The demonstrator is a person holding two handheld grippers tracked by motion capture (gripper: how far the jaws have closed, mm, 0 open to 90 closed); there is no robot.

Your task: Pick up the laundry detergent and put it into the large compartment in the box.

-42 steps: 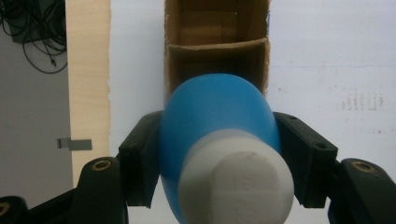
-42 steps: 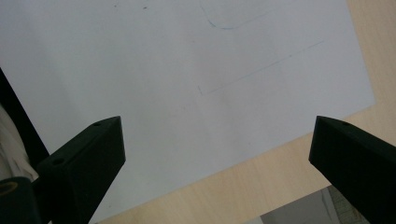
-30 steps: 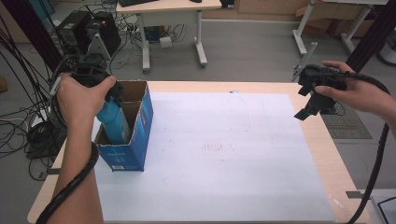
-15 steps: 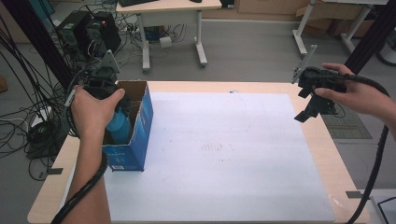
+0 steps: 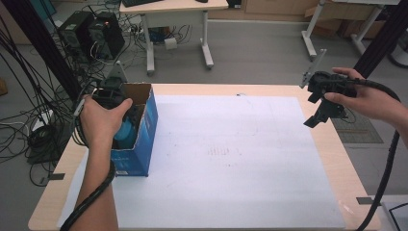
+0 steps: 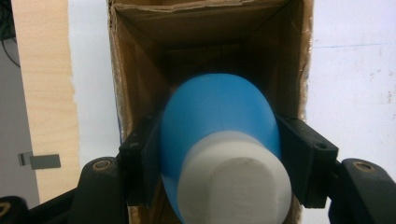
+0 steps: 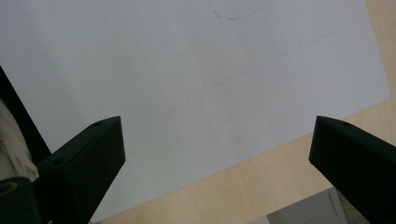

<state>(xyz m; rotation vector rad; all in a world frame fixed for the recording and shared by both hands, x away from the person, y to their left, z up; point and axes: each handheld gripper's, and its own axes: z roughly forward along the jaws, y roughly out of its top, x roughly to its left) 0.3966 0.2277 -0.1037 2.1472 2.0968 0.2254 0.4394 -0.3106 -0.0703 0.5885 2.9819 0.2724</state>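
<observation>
Blue bottle (image 6: 217,135) clamped in left gripper (image 6: 219,154), inside box (image 6: 140,70)

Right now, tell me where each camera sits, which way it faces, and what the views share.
High view: above the person's side, looking forward and down on the table; both forearms and hands enter.
Left gripper view: on the left tongs, looking into the cardboard box; jaws clamp the blue bottle.
Right gripper view: on the right tongs, facing down at white paper; jaws apart.
High and left views share box and bottle.

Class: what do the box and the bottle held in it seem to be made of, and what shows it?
Box: corrugated cardboard, brown and matt inside, its torn rim showing fluting. Bottle: probably plastic, smooth blue body with a soft sheen, under a white matt cap.
</observation>
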